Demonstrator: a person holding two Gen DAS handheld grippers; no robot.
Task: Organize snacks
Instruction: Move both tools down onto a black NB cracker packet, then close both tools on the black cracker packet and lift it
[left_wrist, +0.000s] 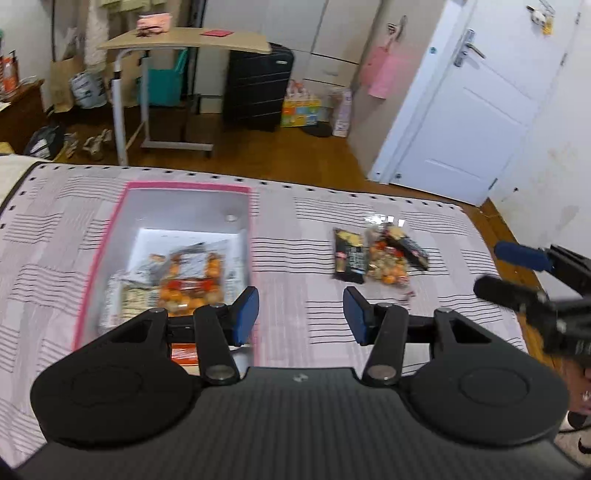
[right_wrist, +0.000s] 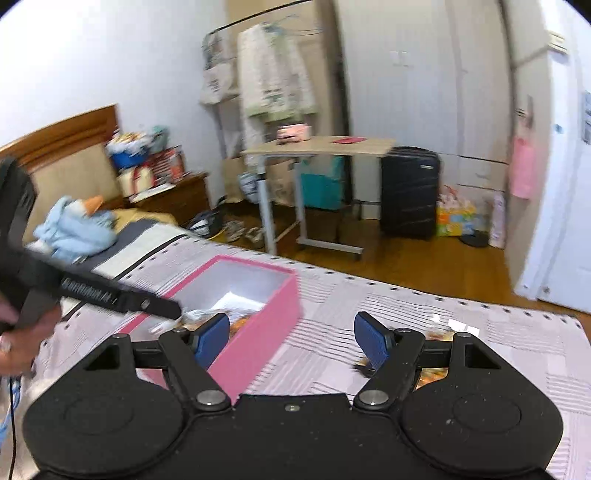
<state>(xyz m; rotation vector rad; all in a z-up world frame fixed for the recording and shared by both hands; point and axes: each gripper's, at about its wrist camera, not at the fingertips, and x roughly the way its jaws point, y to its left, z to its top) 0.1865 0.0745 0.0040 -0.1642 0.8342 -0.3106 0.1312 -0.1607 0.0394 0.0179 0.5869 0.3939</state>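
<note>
Striped bedspread: pink box at left holds several packets, three loose snack packets lie right; left gripper and right gripper both parted, empty; packets look light, crinkly, slippery—pinch a sealed edge.

A small wooden table stands on the brown floor past the far edge of the bed. A black suitcase stands just beside it, next to a white door. A blue soft toy lies near the bed's head end.
</note>
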